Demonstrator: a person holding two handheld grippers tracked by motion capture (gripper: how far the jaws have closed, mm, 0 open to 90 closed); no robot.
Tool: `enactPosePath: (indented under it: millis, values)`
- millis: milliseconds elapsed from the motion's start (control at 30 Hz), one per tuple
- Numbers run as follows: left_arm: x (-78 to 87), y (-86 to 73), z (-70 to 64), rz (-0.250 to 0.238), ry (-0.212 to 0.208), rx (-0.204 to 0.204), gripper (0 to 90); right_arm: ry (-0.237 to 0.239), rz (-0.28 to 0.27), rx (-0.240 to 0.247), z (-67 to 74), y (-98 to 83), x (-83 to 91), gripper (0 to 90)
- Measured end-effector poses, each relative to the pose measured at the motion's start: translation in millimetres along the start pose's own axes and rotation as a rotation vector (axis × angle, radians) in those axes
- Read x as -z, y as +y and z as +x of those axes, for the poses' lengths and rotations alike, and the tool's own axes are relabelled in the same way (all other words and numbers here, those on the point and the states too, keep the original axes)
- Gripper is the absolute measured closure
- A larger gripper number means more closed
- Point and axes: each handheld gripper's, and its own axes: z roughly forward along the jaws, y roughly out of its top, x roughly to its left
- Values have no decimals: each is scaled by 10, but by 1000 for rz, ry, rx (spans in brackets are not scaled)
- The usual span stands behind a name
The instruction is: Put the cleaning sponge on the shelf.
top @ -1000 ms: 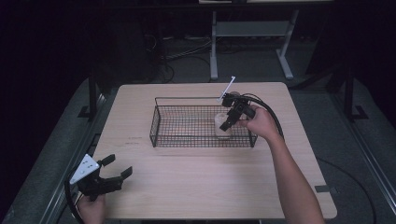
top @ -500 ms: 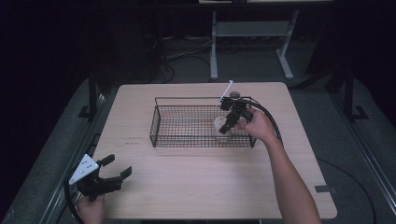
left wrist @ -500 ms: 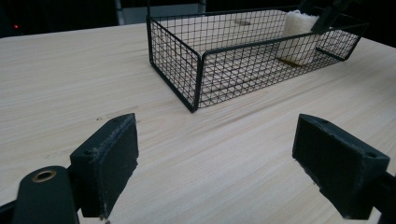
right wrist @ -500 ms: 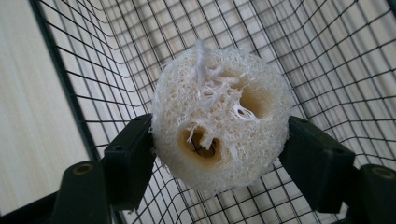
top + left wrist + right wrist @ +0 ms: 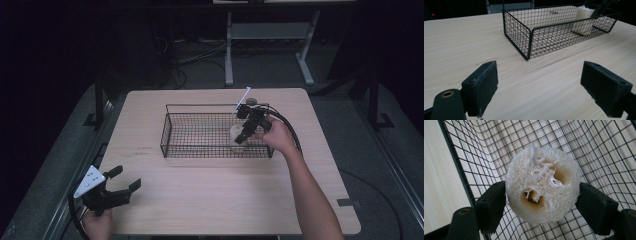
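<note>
High view: pale wood-grain table (image 5: 210, 200) w/ a black wire-mesh rectangular basket (image 5: 200, 135) near its far centre. Right gripper (image 5: 243, 135), held in the person's right hand (image 5: 277, 135), reaches down into the basket's right end, over a cream, round, fibrous loofah sponge (image 5: 238, 136) standing on the basket floor close to the near wall.

Right gripper view: loofah sponge (image 5: 542, 186) seen end-on, w/ two hollow channels in its face; it sits between the two black jaws, mesh floor behind it. Jaws have just been opening; the left pad meets the sponge's edge, the right pad stands just beside it, no squeeze visible, so the grip reads as let go w/ the sponge between the pads.

Left gripper (image 5: 117, 189): at the table's near-left corner, well apart from the basket, grey three-cornered plate on top. Left gripper view: its jaws stand wide open, nothing between them, bare tabletop (image 5: 544, 82) beneath; basket (image 5: 529, 45) ahead, sponge (image 5: 582, 21) at its far-right end.
</note>
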Motion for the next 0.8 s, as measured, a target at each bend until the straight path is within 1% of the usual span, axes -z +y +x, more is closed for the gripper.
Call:
enactPosePath:
  millis: [33, 133, 433, 500, 667, 800]
  values:
    - [1, 0, 0, 0, 0, 0, 138, 1, -5, 6, 5, 7, 3, 246]
    - [4, 0, -2, -1, 1, -1, 138, -17, -9, 9, 21, 15, 22, 246]
    - [-8, 3, -5, 6, -1, -5, 138, -13, -11, 7, 10, 7, 38, 220]
    - [-9, 4, -9, 4, -1, -4, 138, -19, -10, 7, 11, 8, 39, 214]
    - [-18, 6, -7, 3, 0, 0, 138, -19, -28, 5, 12, 12, 62, 201]
    - [-24, 4, -10, 5, 0, 3, 138, -20, -37, 18, 33, 21, 87, 201]
